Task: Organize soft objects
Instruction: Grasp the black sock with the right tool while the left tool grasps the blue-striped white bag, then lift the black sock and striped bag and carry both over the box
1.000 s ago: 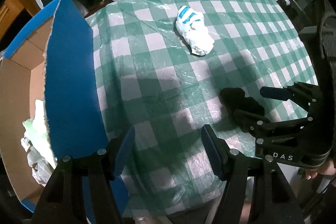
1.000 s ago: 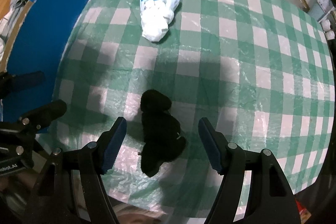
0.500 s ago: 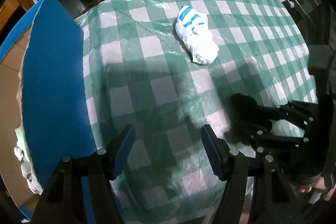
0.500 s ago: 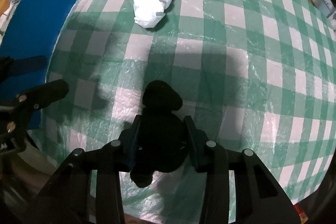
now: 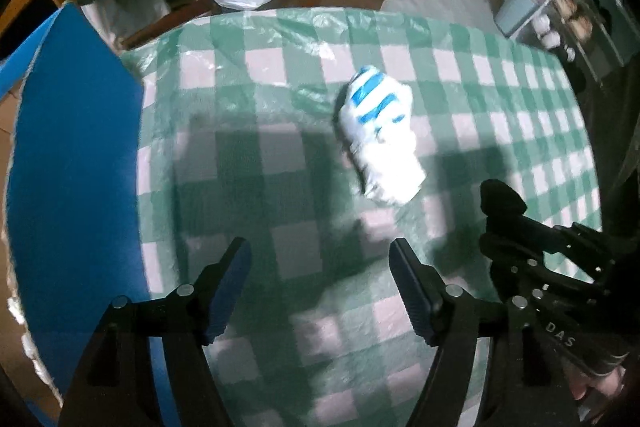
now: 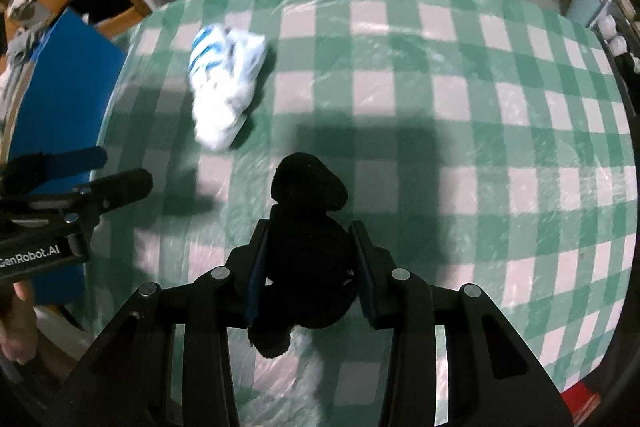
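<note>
The right gripper is clenching its fingers on the black soft toy above the checked desk; only this view is showing "GenRobot.AI" on the left gripper. That gripper's fingers have just been opening wider, grasping nothing, with the white-and-blue bundle lying ahead and "DAS" reading opposite.

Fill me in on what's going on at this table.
A person is sorting soft items with two handheld grippers. The right gripper is clamped on a black bundle of fabric. The left gripper, its jaws just opened wider, is empty above the checked tablecloth, short of the white-and-blue bundle. A blue-sided cardboard box stands beside the table.
</note>
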### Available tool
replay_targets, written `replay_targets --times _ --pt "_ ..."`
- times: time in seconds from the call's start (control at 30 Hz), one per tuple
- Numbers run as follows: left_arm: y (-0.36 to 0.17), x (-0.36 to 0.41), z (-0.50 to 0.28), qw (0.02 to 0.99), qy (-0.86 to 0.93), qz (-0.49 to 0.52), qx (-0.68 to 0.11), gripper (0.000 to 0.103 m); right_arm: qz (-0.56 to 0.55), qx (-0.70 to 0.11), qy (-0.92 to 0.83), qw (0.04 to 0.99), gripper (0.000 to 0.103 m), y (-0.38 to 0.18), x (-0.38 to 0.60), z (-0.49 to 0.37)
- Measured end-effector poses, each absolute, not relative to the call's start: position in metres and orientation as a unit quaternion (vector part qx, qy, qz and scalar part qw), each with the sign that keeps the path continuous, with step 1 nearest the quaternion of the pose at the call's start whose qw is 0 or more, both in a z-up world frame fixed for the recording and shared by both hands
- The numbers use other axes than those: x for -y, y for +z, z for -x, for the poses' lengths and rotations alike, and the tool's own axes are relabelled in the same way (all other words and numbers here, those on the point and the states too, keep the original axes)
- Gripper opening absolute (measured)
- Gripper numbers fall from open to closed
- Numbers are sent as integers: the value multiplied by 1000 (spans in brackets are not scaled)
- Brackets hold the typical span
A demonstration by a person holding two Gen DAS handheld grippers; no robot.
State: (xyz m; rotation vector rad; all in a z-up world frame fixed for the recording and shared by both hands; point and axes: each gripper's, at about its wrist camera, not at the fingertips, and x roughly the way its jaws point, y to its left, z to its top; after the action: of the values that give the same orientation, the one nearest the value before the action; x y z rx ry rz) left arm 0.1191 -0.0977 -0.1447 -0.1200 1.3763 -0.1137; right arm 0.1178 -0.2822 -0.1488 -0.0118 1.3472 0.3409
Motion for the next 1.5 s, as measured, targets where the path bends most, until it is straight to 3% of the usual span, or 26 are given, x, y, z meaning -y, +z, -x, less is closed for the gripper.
replay_targets --times 0.23,0.9,1.0,1.03,1.13,1.5 --pt "-141 107 -144 777 -53 76 -622 79 5 -604 138 785 38 -134 285 -142" --pt "-169 137 -187 774 -39 61 -629 79 8 -592 122 797 38 -123 294 -146" --pt "-170 141 -185 776 -54 48 -626 63 7 -592 121 796 38 -123 295 -146" --pt "-172 144 -184 775 -58 38 -629 53 7 -592 121 796 38 -122 296 -146" --pt "-175 146 -179 772 -67 28 -631 44 7 -593 120 797 38 -121 298 -144" --pt "-143 144 -159 796 -69 0 -601 41 12 -581 126 804 38 -106 293 -137"
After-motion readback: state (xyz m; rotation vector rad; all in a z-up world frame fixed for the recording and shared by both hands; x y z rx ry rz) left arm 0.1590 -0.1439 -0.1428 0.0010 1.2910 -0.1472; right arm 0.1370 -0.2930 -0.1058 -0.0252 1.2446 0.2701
